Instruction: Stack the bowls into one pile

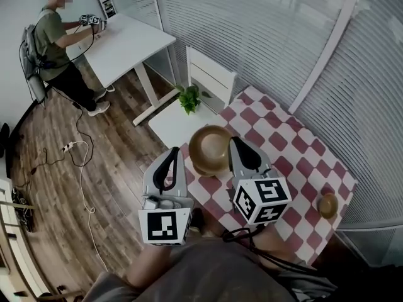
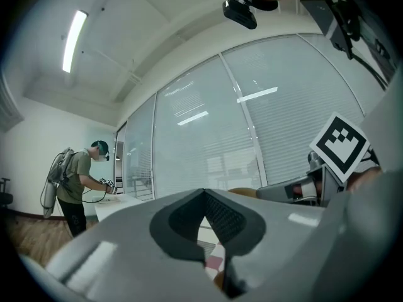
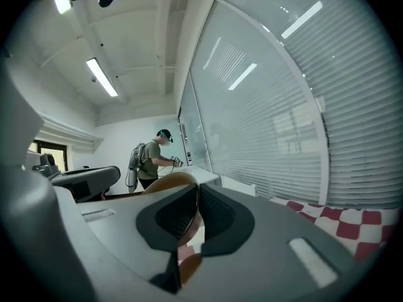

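A large brown bowl (image 1: 210,148) hangs over the left end of the red-and-white checked table (image 1: 296,168). My right gripper (image 1: 233,143) is shut on its right rim; in the right gripper view the thin rim of the bowl (image 3: 165,182) runs between the closed jaws of the right gripper (image 3: 198,189). A small brown bowl (image 1: 327,205) stands alone near the table's right edge. Left of the big bowl, my left gripper (image 1: 174,153) is shut with nothing in it; in its own view the left gripper (image 2: 203,194) has its pads meeting at the tip.
Beyond the checked table is a low white table (image 1: 171,123) with a potted plant (image 1: 189,97) and a white chair (image 1: 211,75). A person (image 1: 55,39) works at a white desk (image 1: 126,43) at far left. Cables (image 1: 79,150) lie on the wooden floor. Window blinds (image 1: 283,36) line the right.
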Action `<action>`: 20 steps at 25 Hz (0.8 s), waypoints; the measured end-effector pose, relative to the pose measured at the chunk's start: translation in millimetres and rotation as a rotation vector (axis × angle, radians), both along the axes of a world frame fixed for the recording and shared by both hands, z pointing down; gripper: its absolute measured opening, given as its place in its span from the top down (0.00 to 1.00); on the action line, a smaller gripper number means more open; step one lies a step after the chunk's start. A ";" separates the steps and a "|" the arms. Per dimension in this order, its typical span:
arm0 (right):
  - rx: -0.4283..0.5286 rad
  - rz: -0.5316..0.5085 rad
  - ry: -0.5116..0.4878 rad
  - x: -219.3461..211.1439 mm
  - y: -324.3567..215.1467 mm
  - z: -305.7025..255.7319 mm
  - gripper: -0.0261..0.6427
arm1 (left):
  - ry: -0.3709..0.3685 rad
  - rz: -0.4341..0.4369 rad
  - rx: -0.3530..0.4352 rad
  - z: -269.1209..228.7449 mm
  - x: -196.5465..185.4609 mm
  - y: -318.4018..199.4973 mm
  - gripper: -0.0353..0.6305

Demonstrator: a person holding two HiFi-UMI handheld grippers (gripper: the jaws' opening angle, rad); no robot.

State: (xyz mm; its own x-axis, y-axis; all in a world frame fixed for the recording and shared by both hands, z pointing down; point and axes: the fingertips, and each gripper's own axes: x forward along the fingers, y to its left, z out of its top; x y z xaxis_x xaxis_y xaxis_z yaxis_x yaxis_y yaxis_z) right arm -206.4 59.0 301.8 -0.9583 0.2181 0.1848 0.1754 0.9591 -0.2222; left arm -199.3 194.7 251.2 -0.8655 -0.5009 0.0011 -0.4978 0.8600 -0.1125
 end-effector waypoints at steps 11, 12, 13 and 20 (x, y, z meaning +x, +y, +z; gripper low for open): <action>-0.005 -0.009 0.077 -32.0 18.9 33.0 0.90 | 0.069 -0.015 -0.003 26.4 -30.1 20.6 0.95; -0.008 -0.005 0.091 -33.4 18.0 37.7 0.90 | 0.080 -0.011 -0.004 29.6 -32.5 20.1 0.95; -0.010 0.001 0.105 -34.6 16.9 42.8 0.90 | 0.090 -0.005 -0.004 33.0 -34.9 19.0 0.95; -0.038 0.046 0.230 -37.8 3.9 98.9 0.90 | 0.197 0.031 0.002 72.8 -47.5 5.8 0.95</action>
